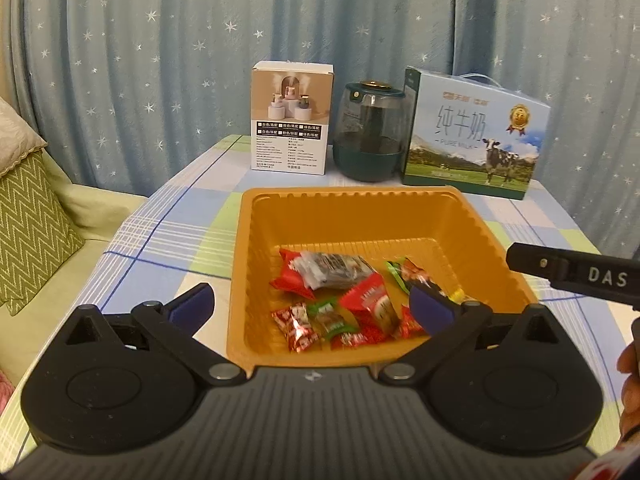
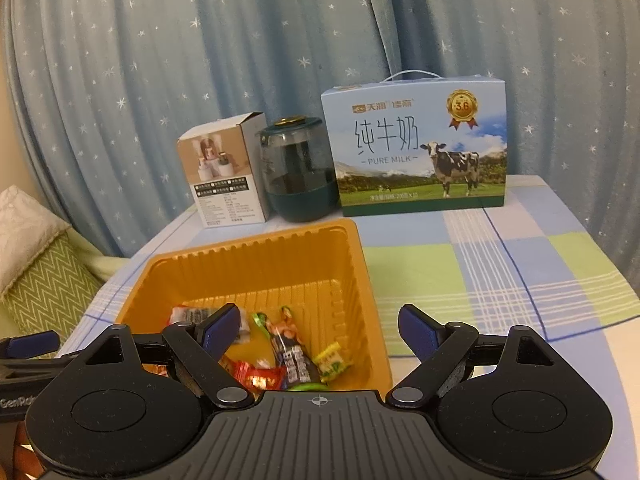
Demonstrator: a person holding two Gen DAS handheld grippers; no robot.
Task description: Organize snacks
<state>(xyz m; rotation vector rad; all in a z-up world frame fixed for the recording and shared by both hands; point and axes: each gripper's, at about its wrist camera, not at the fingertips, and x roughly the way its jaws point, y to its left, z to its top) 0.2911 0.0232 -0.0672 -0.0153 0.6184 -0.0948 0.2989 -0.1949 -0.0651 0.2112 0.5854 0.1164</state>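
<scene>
- Left tongs (image 1: 312,308) gape wide above the orange tray (image 1: 360,216), gripping nothing.
- Right tongs (image 2: 320,330) also stand spread and empty.
- Wrapped snacks (image 1: 352,300) lie inside the tray.

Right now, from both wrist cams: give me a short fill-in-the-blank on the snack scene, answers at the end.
1. The wrapped snacks all lie inside the ____ tray.
2. The left gripper and the right gripper both have their jaws ____, with nothing clamped.
3. The milk carton shows a picture of a ____.
4. The dark green jar stands between the milk carton and the ____ box.

Missing words: orange; open; cow; white
</scene>
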